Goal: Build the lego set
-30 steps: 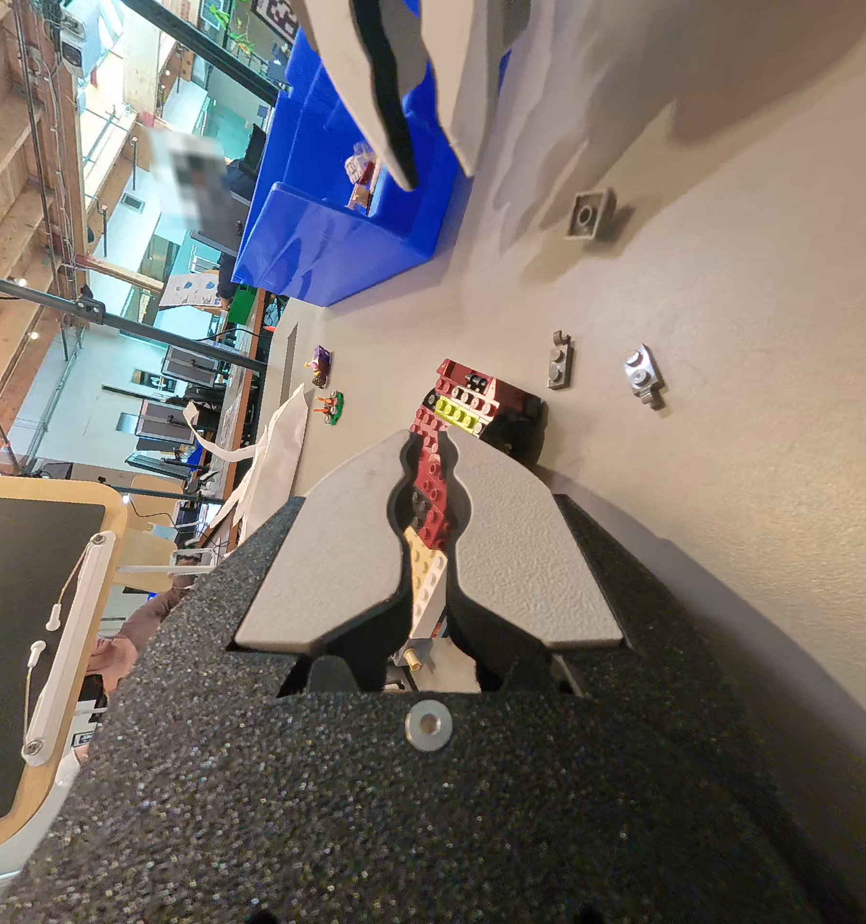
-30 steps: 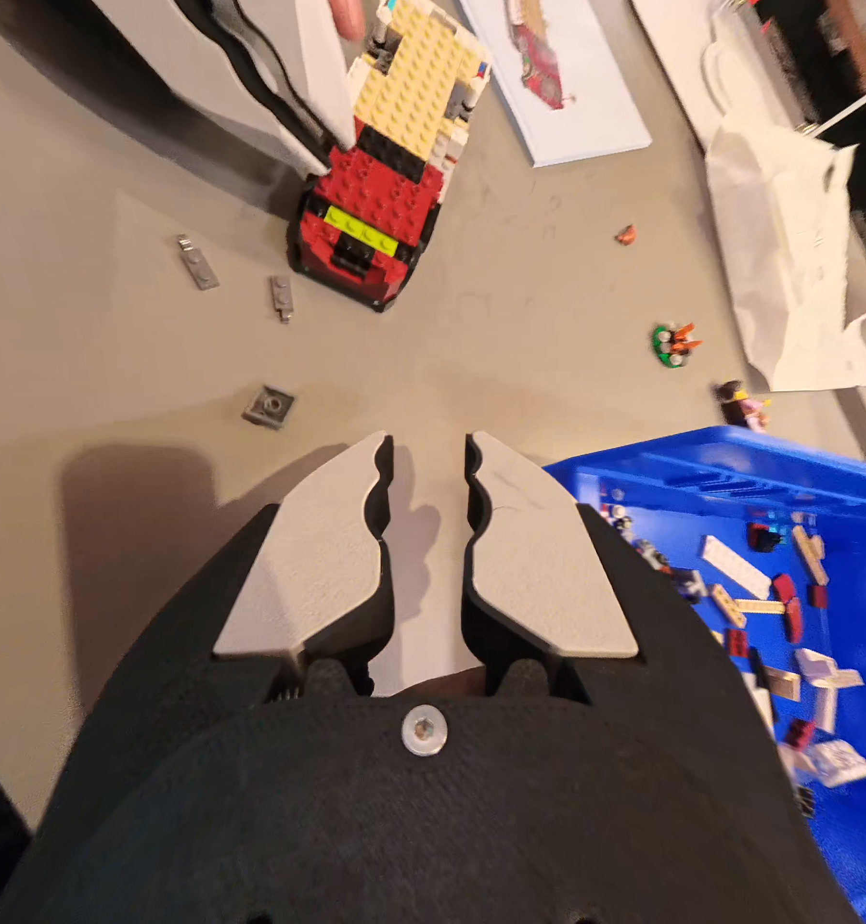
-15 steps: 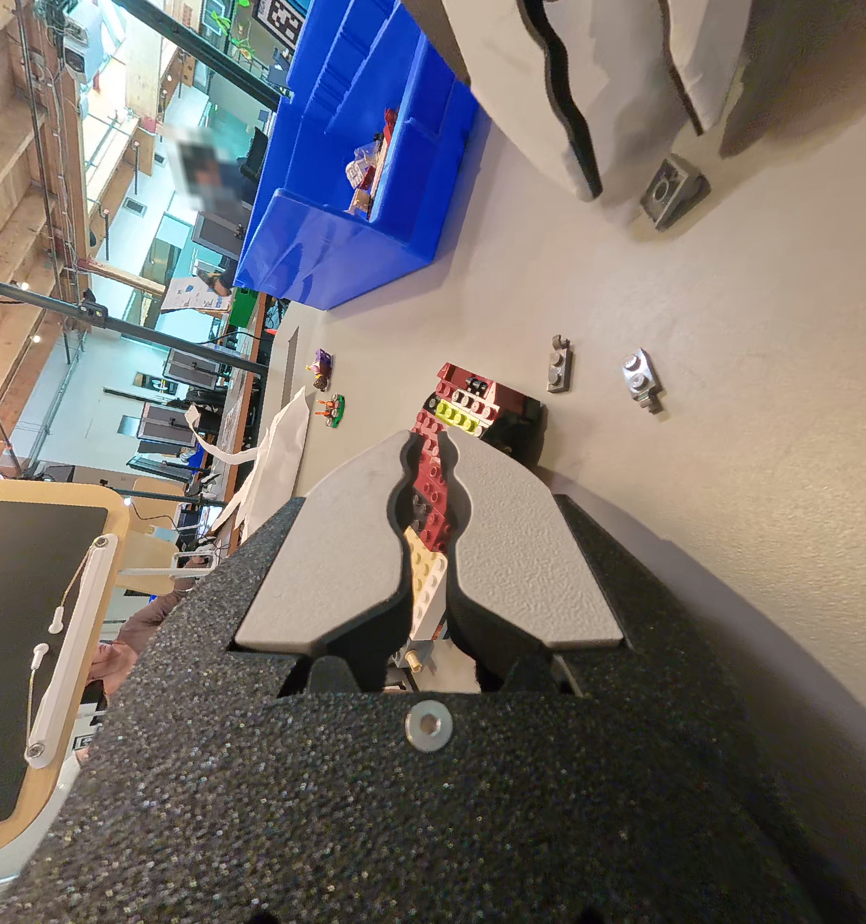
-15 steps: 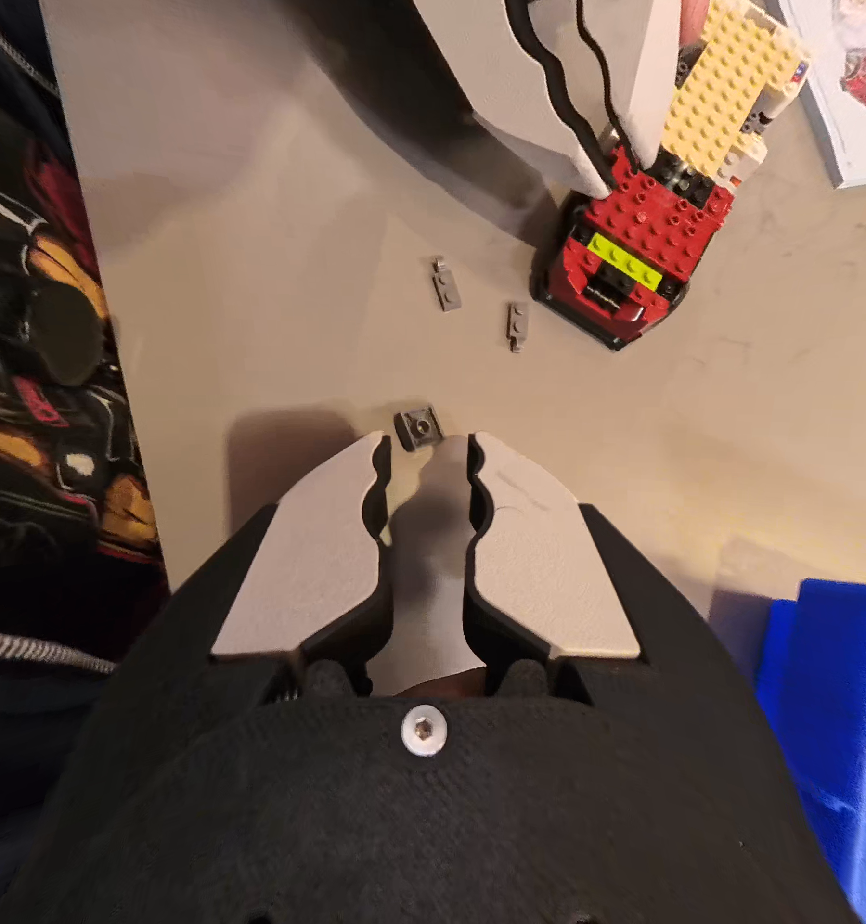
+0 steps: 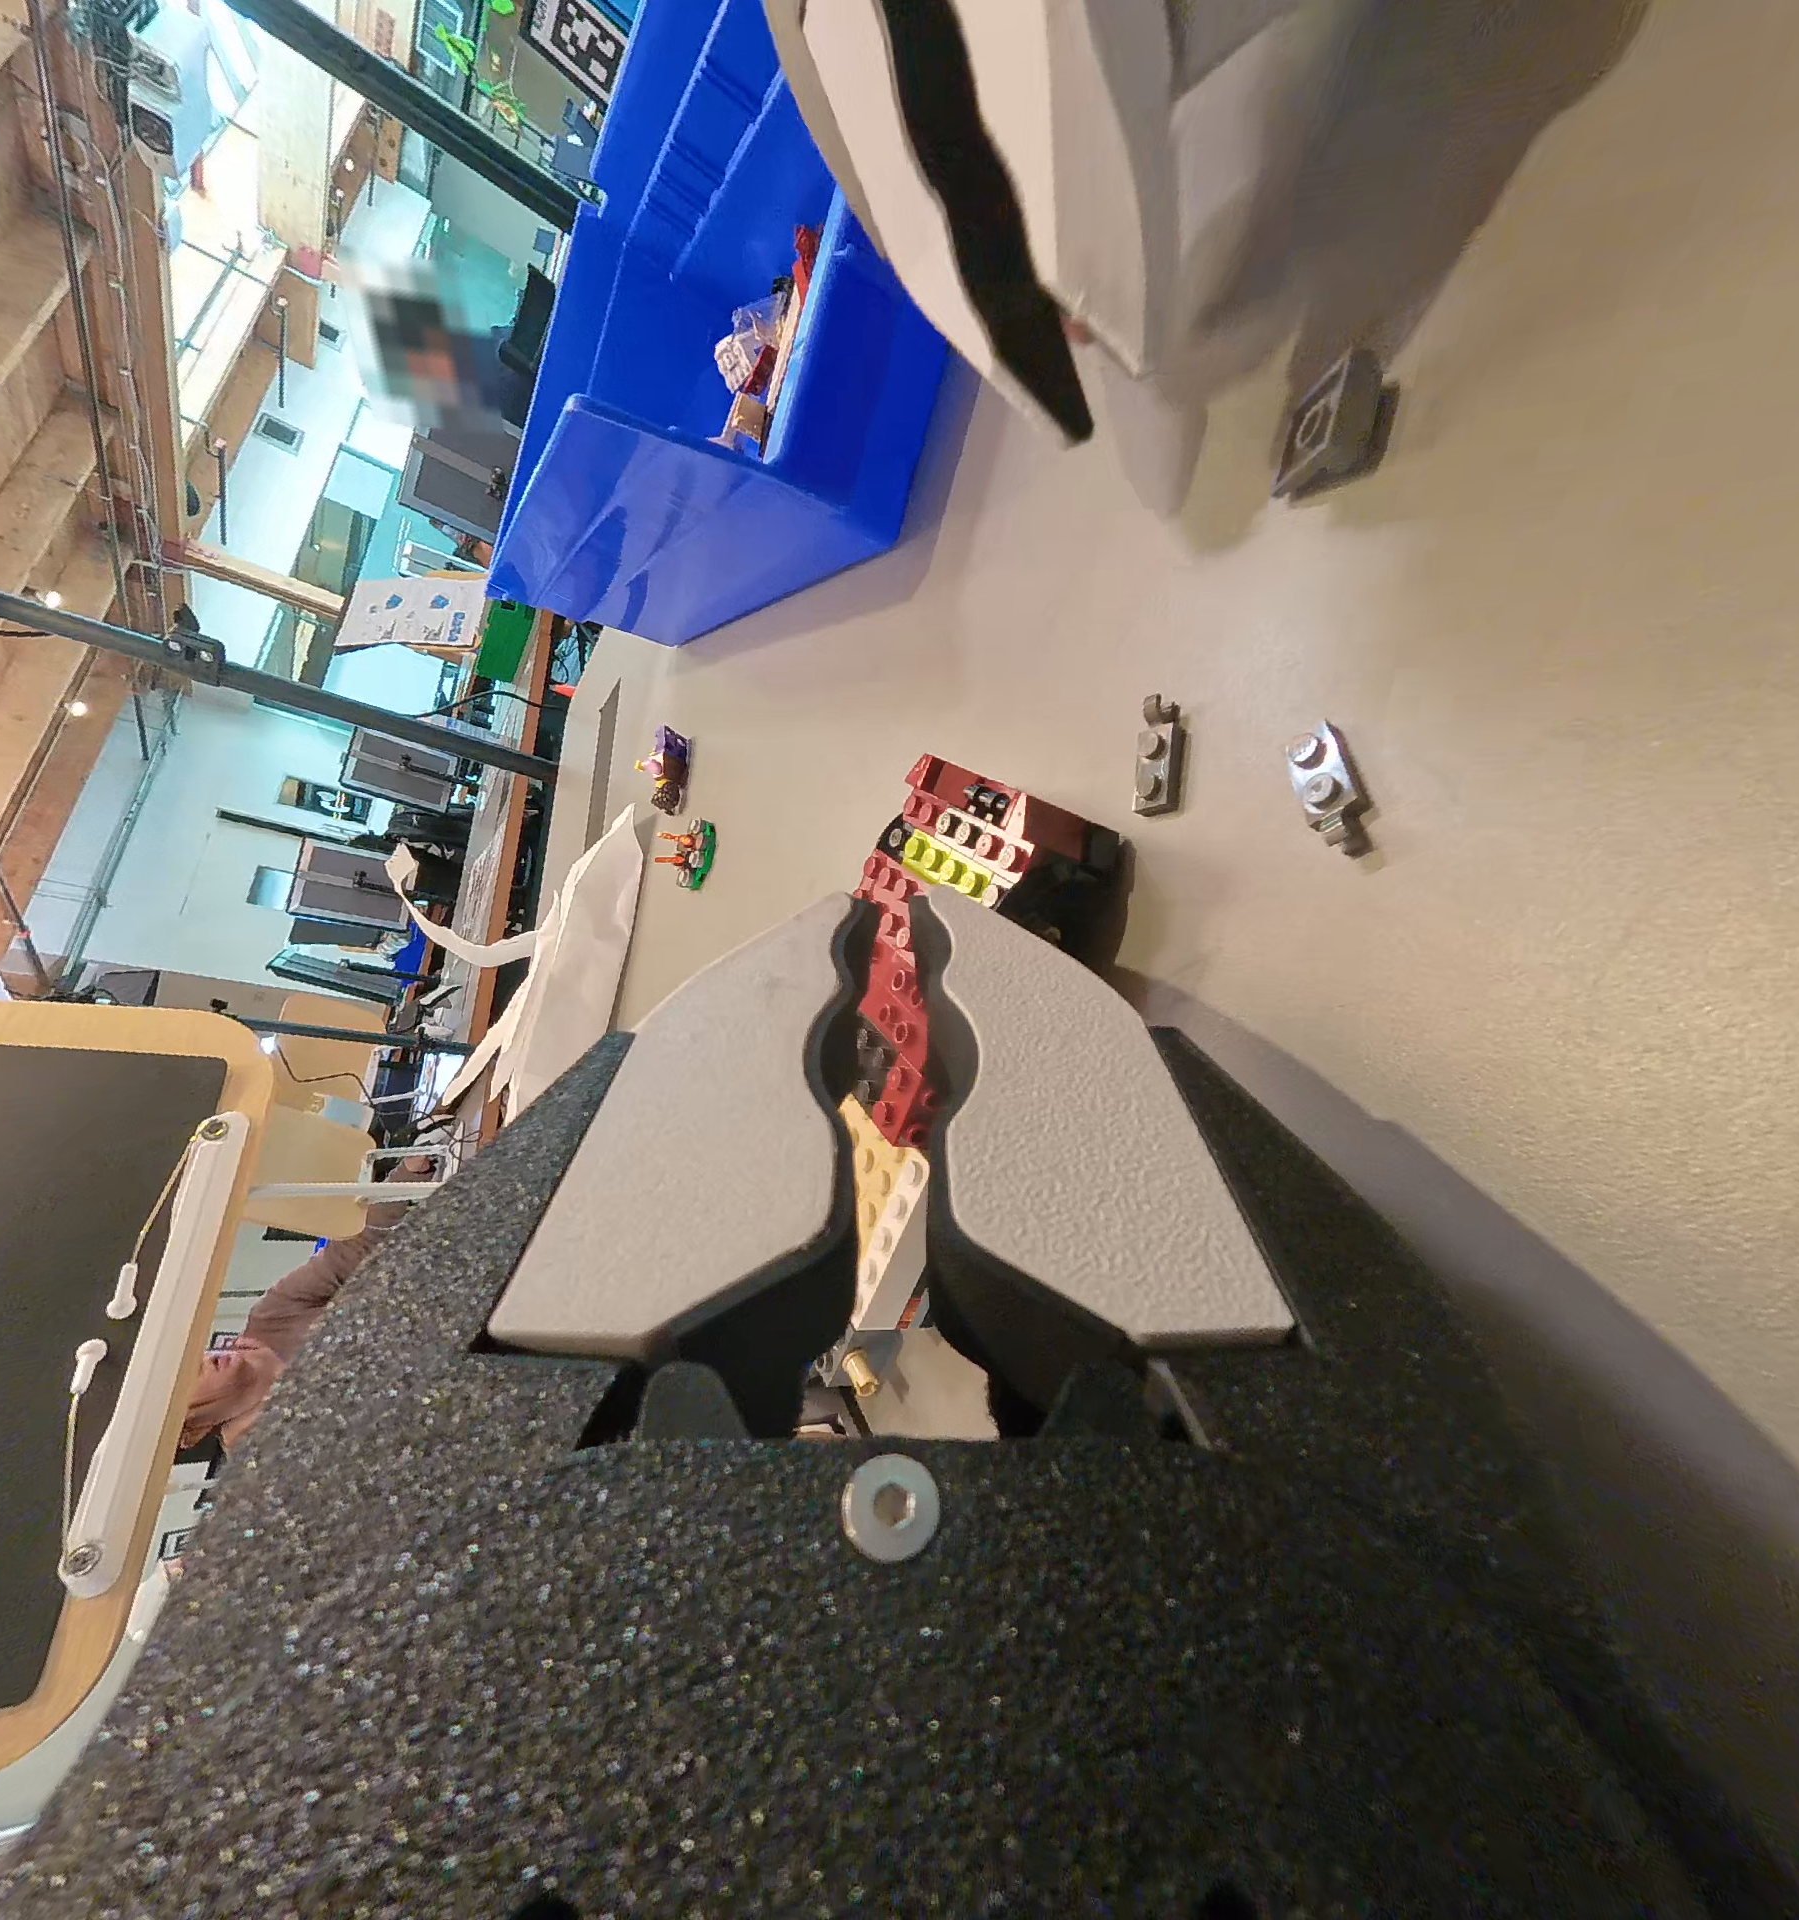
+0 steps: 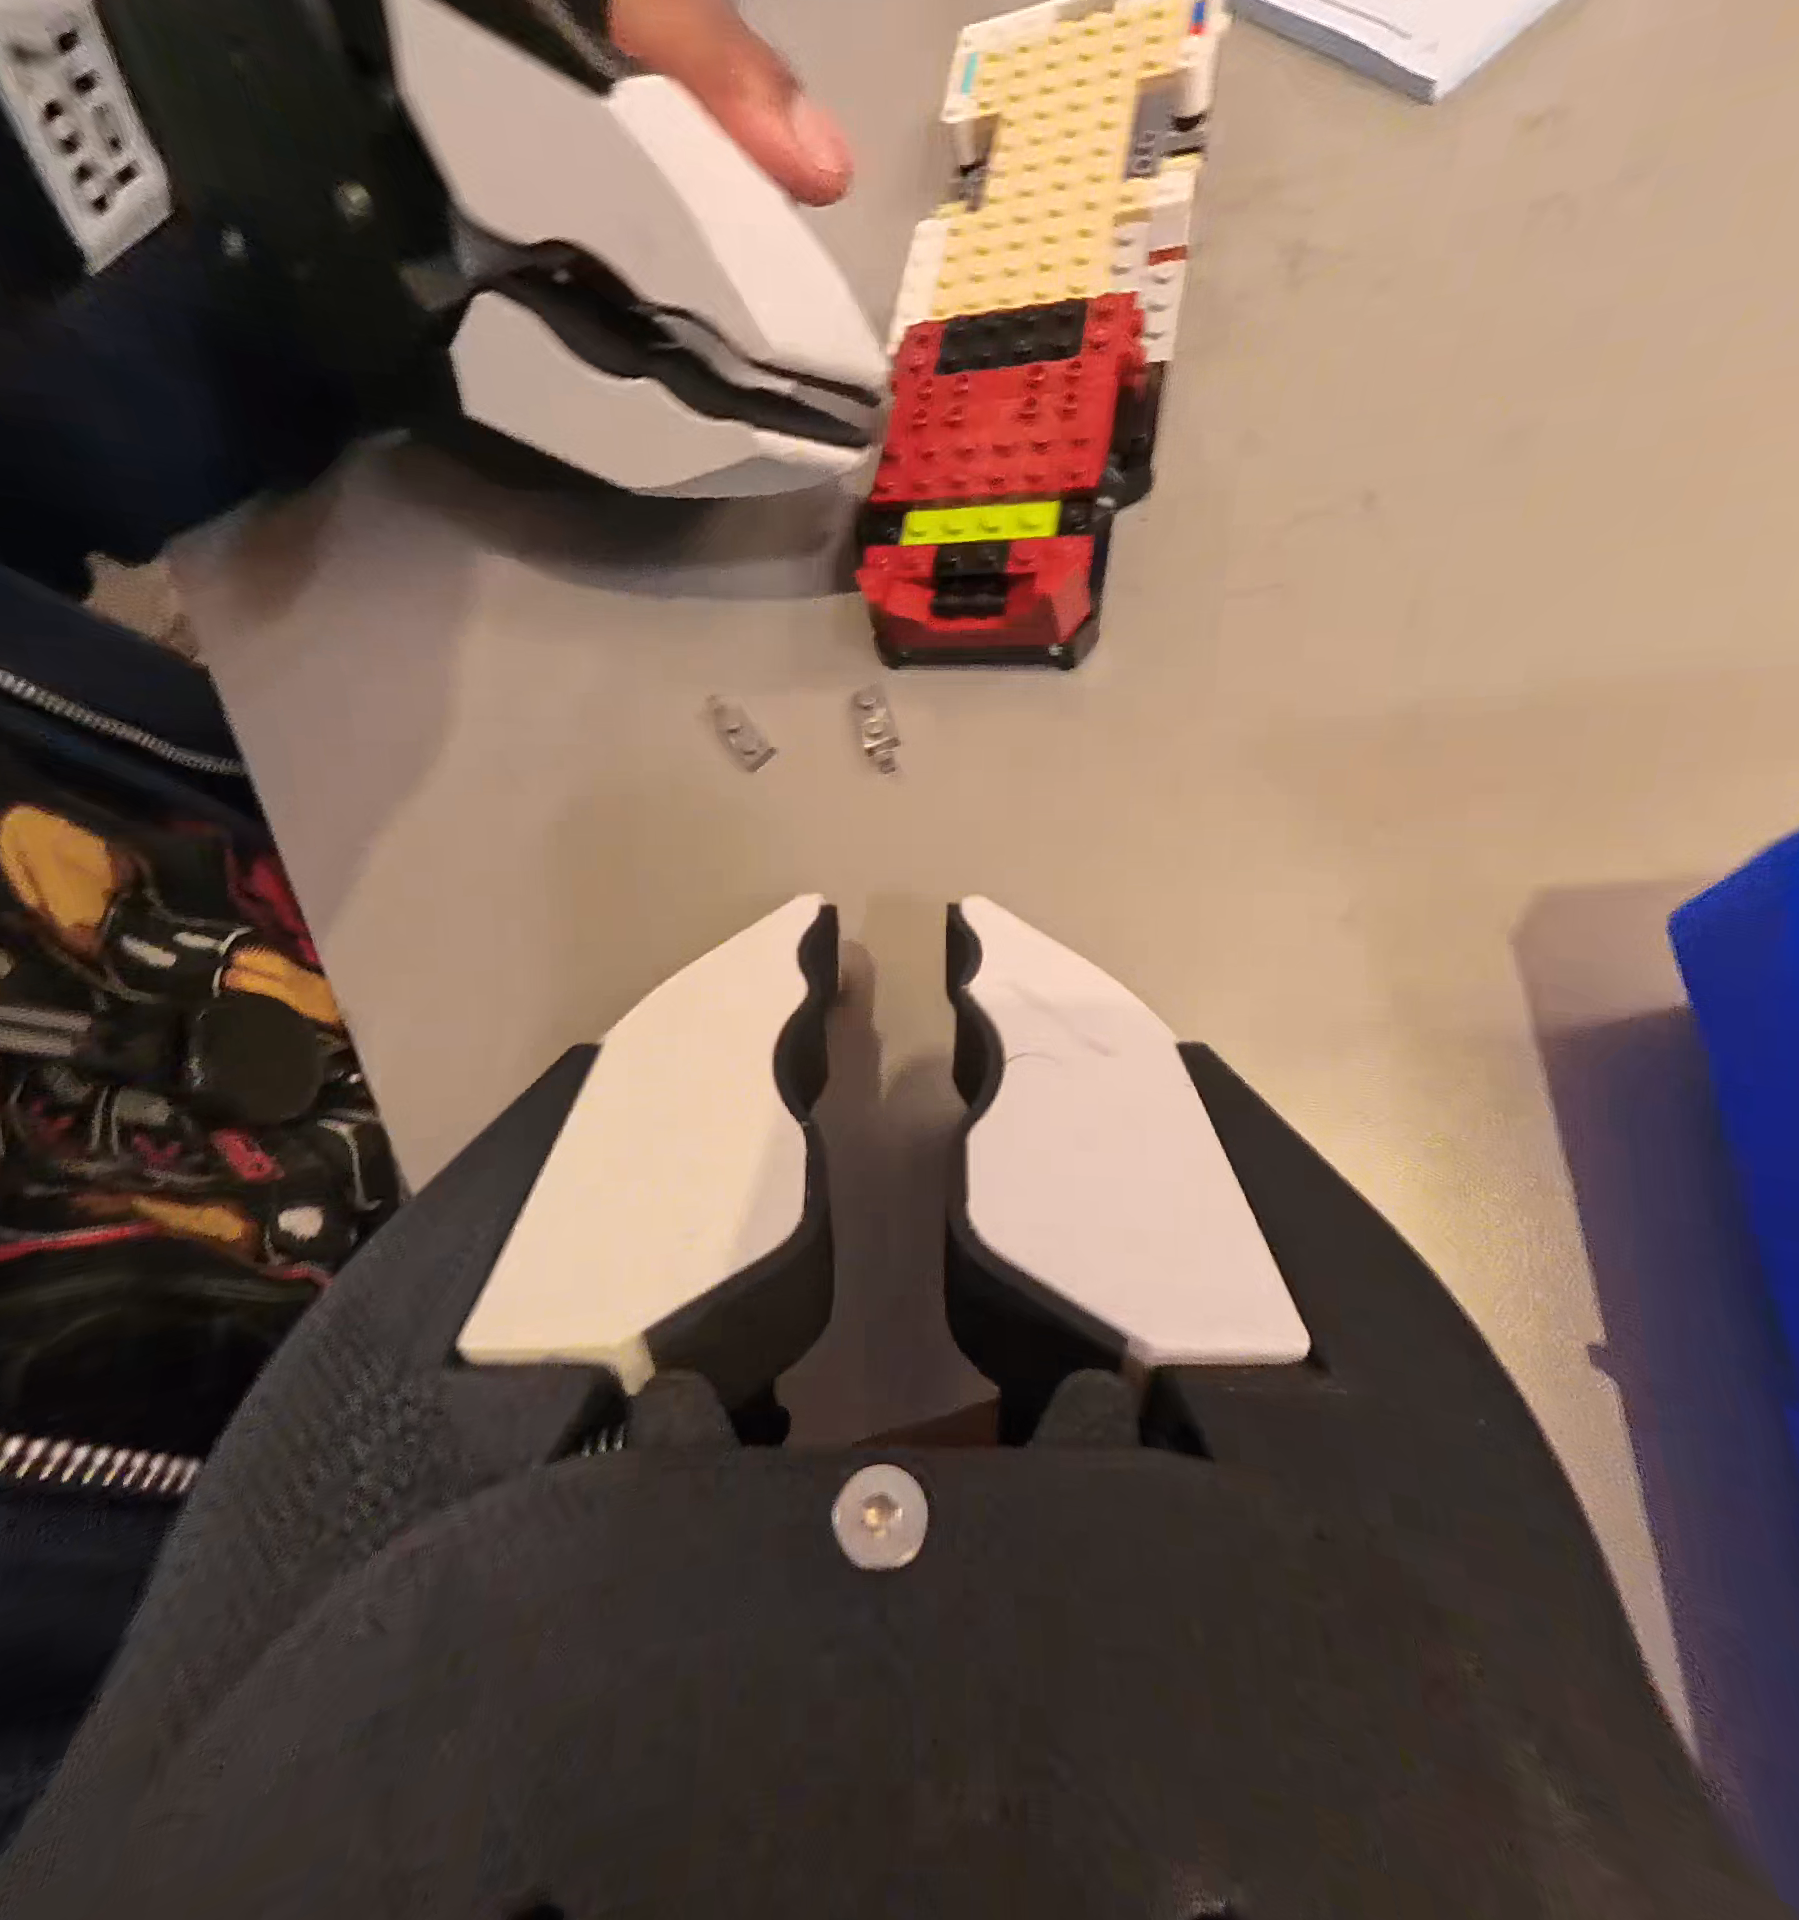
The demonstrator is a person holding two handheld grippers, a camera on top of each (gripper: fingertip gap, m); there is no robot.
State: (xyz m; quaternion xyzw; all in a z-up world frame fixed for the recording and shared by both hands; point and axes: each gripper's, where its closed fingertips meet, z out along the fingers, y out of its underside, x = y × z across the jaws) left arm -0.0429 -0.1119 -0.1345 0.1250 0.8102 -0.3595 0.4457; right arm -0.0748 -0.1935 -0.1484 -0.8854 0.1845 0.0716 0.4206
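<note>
Two hand-held grippers are working over a beige surface (image 6: 1394, 623). The left hand-held gripper (image 5: 900, 914) is clamping the side of a long toy-brick model with a dark red studded front, a lime-green strip and a cream studded rear plate (image 6: 1009, 416); its grey fingers (image 5: 1061, 1091) are pressing on the red section from both sides, and the model is resting on the surface out towards its middle. The right hand-held gripper (image 6: 893, 920) is standing narrowly open, with bare surface showing between its pads and nothing gripped.

Three loose grey brick pieces are lying on the surface. Two small grey two-stud plates with clips (image 6: 739, 732) (image 6: 876, 725) are sitting side by side just in front of the model's red nose, between it and the right hand-held gripper. One square dark grey plate with a round centre (image 5: 1326, 436) is lying just beside the right hand-held gripper's fingertips, on the outer side of one of them rather than between them.

Further off, one purple-topped small figure (image 5: 669, 764) and one small green round piece with orange parts (image 5: 692, 854) are lying near a crumpled white paper bag (image 5: 573, 935). One blue plastic bin (image 5: 687, 520) is standing beyond, holding a small heap of mixed bricks (image 5: 760, 353) too blurred to count. A white booklet's corner (image 6: 1394, 42) is lying at the far edge.
</note>
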